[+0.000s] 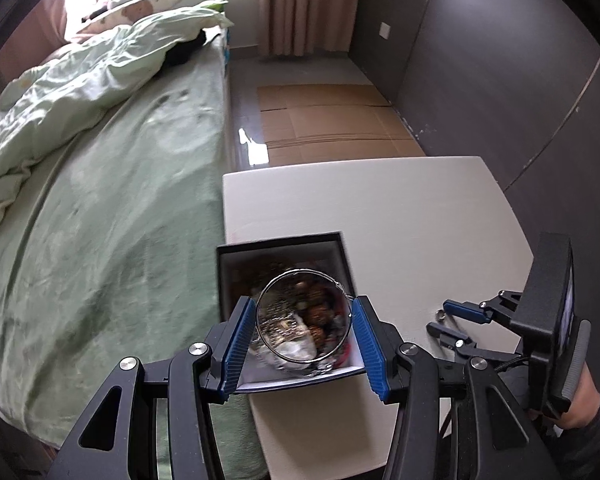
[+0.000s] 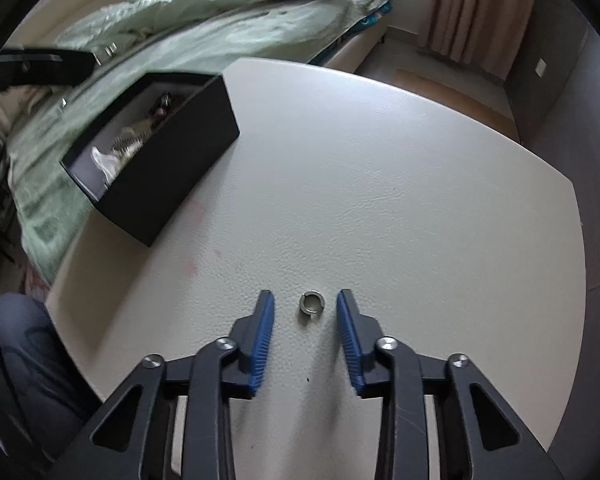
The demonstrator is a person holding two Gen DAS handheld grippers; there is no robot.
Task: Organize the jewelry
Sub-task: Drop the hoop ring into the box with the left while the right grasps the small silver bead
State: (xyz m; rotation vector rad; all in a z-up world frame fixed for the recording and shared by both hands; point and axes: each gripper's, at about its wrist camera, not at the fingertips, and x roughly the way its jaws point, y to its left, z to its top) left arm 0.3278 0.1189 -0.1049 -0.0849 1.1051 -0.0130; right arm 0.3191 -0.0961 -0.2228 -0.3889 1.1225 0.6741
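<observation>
From the left wrist, the left gripper [image 1: 303, 326] pinches a large silver hoop [image 1: 303, 316] between its blue pads, hanging over an open black box [image 1: 342, 258] full of tangled jewelry [image 1: 316, 316] at the white table's [image 1: 380, 200] edge beside a green-sheeted bed [image 1: 100, 220]; the right gripper [image 1: 444, 322] shows at far right by a small ring [image 1: 440, 314]. From the right wrist, the right gripper [image 2: 305, 306] has its jaws spread on either side of the small ring [image 2: 312, 302], which lies flat on the table [image 2: 380, 160], not touching either pad; the black box [image 2: 172, 168] sits well apart, upper left.
</observation>
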